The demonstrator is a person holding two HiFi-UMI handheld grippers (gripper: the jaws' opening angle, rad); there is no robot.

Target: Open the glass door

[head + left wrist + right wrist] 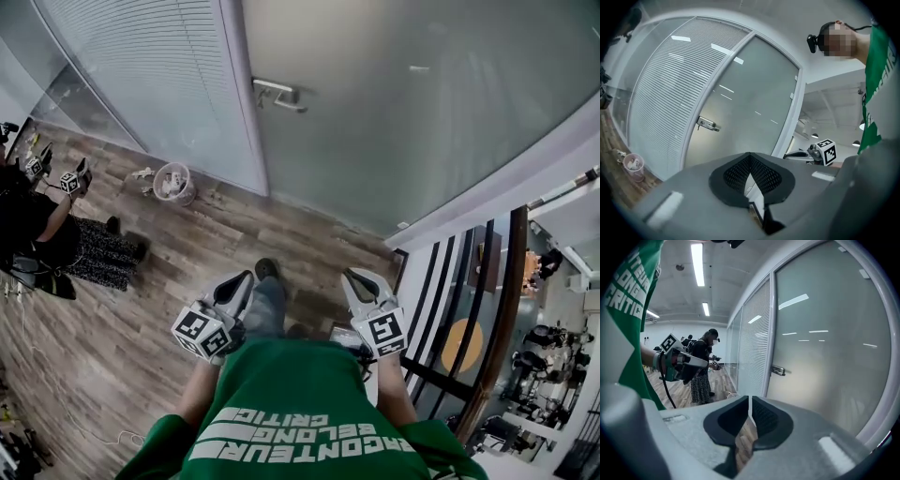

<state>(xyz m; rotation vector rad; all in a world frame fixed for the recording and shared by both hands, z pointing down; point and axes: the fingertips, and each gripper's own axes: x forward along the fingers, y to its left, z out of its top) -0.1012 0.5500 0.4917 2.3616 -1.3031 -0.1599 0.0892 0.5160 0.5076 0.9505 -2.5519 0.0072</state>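
Note:
The frosted glass door (412,103) stands closed ahead, with its metal lever handle (278,94) on its left edge. That handle also shows in the left gripper view (708,124) and the right gripper view (777,371), well away from both grippers. My left gripper (242,279) and right gripper (354,277) hang low in front of my green shirt, pointing at the floor short of the door. Both are shut with nothing between the jaws, as seen in the left gripper view (750,158) and the right gripper view (750,405).
A glass panel with blinds (150,75) adjoins the door on the left. A small waste basket (174,183) sits on the wood floor at its foot. Another person (42,230) stands at far left holding grippers. A striped partition (450,291) is to my right.

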